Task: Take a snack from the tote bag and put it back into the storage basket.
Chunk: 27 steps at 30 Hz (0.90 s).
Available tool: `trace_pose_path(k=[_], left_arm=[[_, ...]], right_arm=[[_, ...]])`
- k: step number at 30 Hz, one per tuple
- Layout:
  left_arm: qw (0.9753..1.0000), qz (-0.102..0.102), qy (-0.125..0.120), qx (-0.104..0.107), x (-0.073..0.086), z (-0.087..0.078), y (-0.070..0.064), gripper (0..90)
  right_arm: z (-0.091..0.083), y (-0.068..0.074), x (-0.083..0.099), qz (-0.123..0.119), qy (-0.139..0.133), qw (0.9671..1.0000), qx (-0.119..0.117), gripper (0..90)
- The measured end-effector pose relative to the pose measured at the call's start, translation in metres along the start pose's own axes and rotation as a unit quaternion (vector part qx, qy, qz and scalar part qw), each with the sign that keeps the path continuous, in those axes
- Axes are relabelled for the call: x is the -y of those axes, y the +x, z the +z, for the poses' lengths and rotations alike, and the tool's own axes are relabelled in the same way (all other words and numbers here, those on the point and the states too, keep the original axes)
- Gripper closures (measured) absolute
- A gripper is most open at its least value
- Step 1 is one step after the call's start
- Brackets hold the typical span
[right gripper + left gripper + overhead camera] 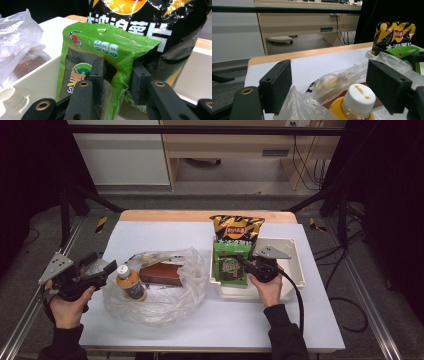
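The person's right hand (269, 287) comes in from the near edge, forearm in a dark sleeve, and holds the right claw (246, 262) low over the white tray (298, 265) at the right of the tabletop (165, 237), pointing left and slightly far. Its jaws are pinching the green snack packet (105, 57), which stands upright in the tray; the crinkled, glossy foil bulges between the two black pads. Just behind the packet, at the tray's far side, leans a black and yellow chip bag (236, 228), shiny and creased.

The left hand (67, 307) sits at the near left edge of the tabletop, gripping the left claw (329, 82) aimed right. Its jaws are spread wide, one on each side of the white cap of an orange drink bottle (131, 283), without touching it. The bottle lies tilted in a crumpled clear plastic bag (172, 295), beside a flat reddish-brown box (161, 273) in the same bag. The loose film folds up around the bottle's neck, between the jaws.
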<state>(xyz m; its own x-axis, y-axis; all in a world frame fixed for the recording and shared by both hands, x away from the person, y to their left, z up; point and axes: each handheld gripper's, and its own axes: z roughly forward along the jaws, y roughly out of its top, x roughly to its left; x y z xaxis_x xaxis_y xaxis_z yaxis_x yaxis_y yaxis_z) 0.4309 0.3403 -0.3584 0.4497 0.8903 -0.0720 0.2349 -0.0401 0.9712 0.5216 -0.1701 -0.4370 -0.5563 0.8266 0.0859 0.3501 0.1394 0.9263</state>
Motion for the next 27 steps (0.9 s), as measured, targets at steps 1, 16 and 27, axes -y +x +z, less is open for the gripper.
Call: trace_pose_path(k=[1,16,27], left_arm=[[1.0,0.0,0.0,0.0,0.0,0.0,0.0,20.1],[1.0,-0.001,-0.001,0.001,0.0,-0.001,0.001,20.1],[1.0,-0.003,-0.004,0.001,0.0,-0.002,0.001,20.1]], right_arm=[[0.0,0.0,0.0,0.0,0.002,1.0,0.001,66.9],[-0.008,0.002,-0.004,-0.001,0.011,0.9999,0.01,35.2],[-0.042,0.003,-0.019,-0.002,-0.037,0.9989,0.028,26.3]])
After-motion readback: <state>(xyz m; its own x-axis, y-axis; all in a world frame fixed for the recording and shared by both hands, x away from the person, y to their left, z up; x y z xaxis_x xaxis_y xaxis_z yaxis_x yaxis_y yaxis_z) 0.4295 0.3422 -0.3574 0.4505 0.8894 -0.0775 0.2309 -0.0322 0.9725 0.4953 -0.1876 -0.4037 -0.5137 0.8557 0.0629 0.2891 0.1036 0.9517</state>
